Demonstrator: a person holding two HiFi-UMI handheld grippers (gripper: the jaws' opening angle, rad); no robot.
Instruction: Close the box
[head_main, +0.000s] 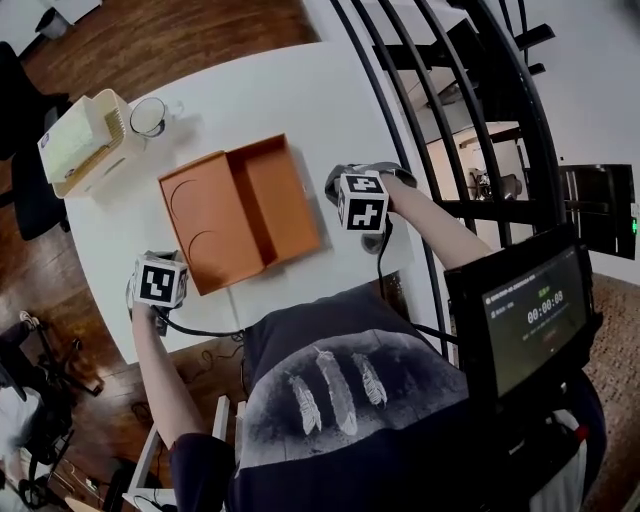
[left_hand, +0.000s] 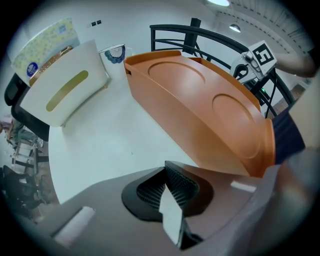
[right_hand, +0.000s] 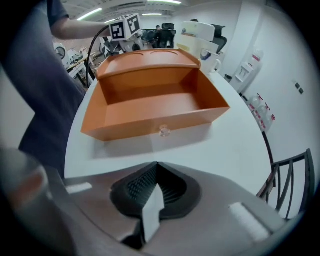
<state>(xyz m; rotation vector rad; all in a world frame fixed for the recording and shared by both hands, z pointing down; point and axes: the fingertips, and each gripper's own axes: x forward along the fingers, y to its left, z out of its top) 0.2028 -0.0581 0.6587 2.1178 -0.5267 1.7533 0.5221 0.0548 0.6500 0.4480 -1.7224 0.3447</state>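
On the white table (head_main: 250, 80), the orange box (head_main: 270, 200) lies open, lid flat

Likely office: white table (head_main: 250, 90), office chairs (right_hand: 167, 29), railing (left_hand: 195, 24).

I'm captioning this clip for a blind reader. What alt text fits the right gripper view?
An orange box stands open on a white table, its lid folded back on the far side. In the foreground the right gripper is shut and empty, apart from the box's front wall.
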